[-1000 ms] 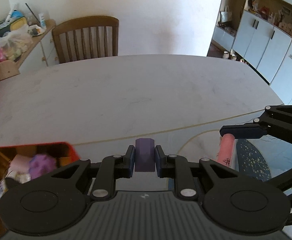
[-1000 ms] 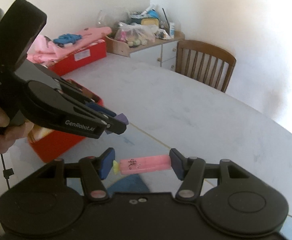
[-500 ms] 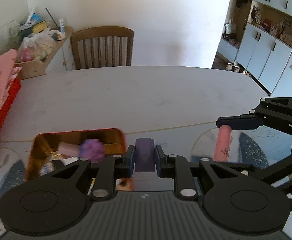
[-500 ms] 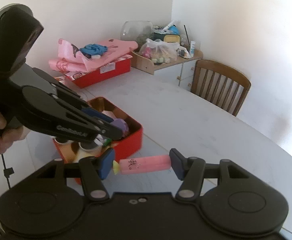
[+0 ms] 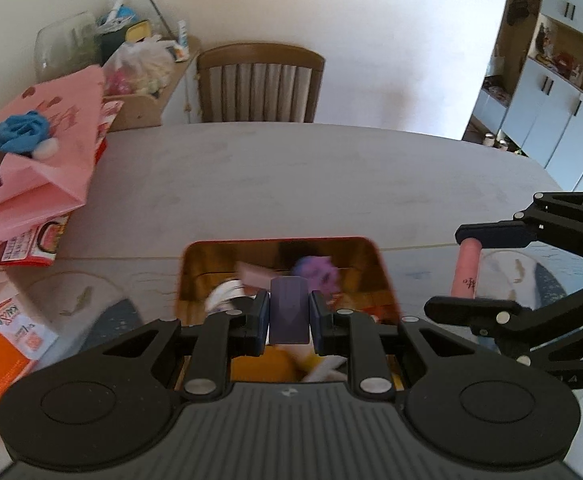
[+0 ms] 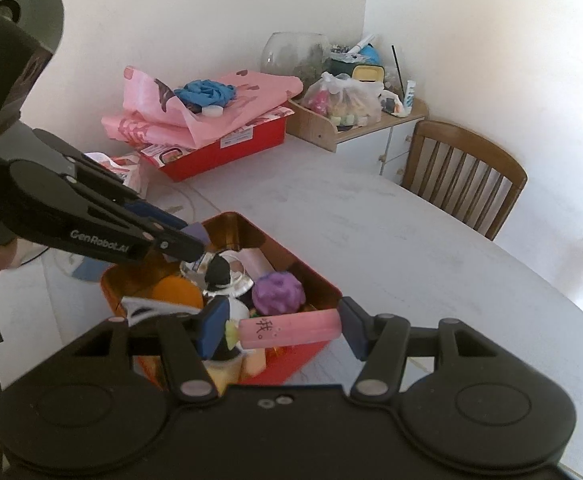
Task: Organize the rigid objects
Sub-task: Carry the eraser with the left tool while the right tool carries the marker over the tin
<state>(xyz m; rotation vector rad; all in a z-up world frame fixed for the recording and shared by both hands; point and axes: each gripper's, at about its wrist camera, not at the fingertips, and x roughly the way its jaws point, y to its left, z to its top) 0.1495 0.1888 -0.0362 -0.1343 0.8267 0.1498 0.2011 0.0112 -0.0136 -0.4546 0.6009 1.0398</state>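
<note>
Block (image 5: 289,308) sits clamped in your left fingers (image 5: 260,320), directly above the open tin (image 5: 385,276), nearer than the right. Stick (image 6: 289,327) is pinched end to end by the right gripper (image 6: 279,330), long axis crosswise, over the tin's near corner on the counter (image 5: 291,184).

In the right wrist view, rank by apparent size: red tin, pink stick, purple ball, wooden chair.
1. red tin
2. wooden chair, though it stands farther off, so this rank is unsure
3. pink stick, held in the right gripper, close to the camera
4. purple ball
</note>
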